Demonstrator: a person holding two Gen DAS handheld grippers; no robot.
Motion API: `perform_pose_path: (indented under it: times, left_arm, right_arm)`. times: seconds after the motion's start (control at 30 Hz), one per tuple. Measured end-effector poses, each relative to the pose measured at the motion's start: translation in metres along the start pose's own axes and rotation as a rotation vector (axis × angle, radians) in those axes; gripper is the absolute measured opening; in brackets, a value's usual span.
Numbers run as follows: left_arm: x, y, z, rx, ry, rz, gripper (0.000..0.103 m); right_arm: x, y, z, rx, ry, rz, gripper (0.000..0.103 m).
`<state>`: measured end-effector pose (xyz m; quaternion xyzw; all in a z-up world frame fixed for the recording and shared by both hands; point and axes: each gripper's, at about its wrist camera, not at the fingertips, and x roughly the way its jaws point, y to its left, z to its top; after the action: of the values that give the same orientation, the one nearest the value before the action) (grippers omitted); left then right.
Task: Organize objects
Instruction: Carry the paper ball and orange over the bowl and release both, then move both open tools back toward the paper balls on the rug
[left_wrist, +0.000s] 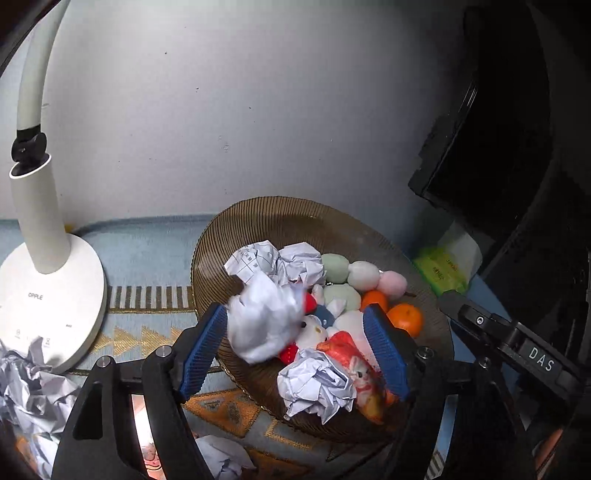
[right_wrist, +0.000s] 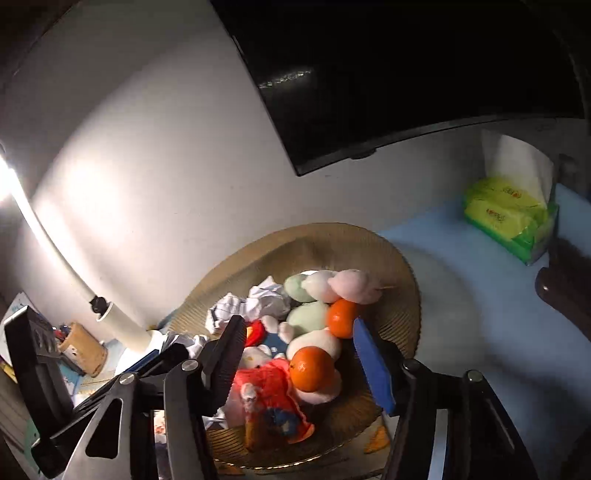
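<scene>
Both grippers, left (left_wrist: 295, 347) and right (right_wrist: 299, 358), gape empty above the ribbed bowl (left_wrist: 280, 218).

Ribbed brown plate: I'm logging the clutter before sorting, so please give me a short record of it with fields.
container: ribbed brown plate on a patterned blue cloth
paper: crumpled paper balls in the plate; one blurred white wad between the left tongs, not pinched
fruit: two oranges
toys: pastel plush pieces, red plush toy
outside plate: more crumpled paper by the desk lamp; green tissue pack
right tongs: open above the plate, holding nothing
</scene>
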<state>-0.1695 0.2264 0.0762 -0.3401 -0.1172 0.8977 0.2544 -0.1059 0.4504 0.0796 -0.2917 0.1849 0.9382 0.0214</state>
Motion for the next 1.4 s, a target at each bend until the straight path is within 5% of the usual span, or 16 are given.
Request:
perform_pose_path:
  times: [0.13,0.23,0.47,0.57,0.63,0.73,0.9,1.13,1.4]
  left_arm:
    - [-0.001,-0.003,0.000,-0.012,0.008,-0.023,0.075]
    - [-0.009,-0.009,-0.001,-0.011,0.021,-0.027,0.075]
    - [-0.087,0.000,-0.036,0.018,0.010,0.045,0.075]
    - [-0.132,0.019,-0.065,0.044,0.020,0.123,0.075]
    - [-0.163,0.041,-0.088,0.025,0.036,0.166,0.088]
    - [-0.203,0.081,-0.123,-0.069,0.021,0.241,0.097]
    - [-0.236,0.116,-0.150,-0.041,0.002,0.550,0.097]
    - [-0.243,0.139,-0.157,-0.095,0.004,0.496,0.097]
    - [-0.239,0.137,-0.159,-0.097,0.014,0.498,0.097]
  right_arm:
    - [-0.006,-0.008,0.000,0.021,-0.025,0.019,0.059]
    - [-0.010,0.001,-0.003,-0.045,-0.062,-0.056,0.059]
    - [-0.029,0.026,-0.017,-0.166,-0.152,-0.033,0.062]
    - [-0.045,0.042,-0.029,-0.176,-0.104,0.044,0.062]
    - [-0.060,0.057,-0.043,-0.206,-0.052,0.137,0.063]
    - [-0.083,0.081,-0.072,-0.278,-0.011,0.149,0.090]
    - [-0.095,0.112,-0.123,-0.314,0.064,0.259,0.100]
    - [-0.068,0.140,-0.188,-0.374,0.170,0.235,0.100]
    - [-0.062,0.149,-0.192,-0.432,0.148,0.128,0.101]
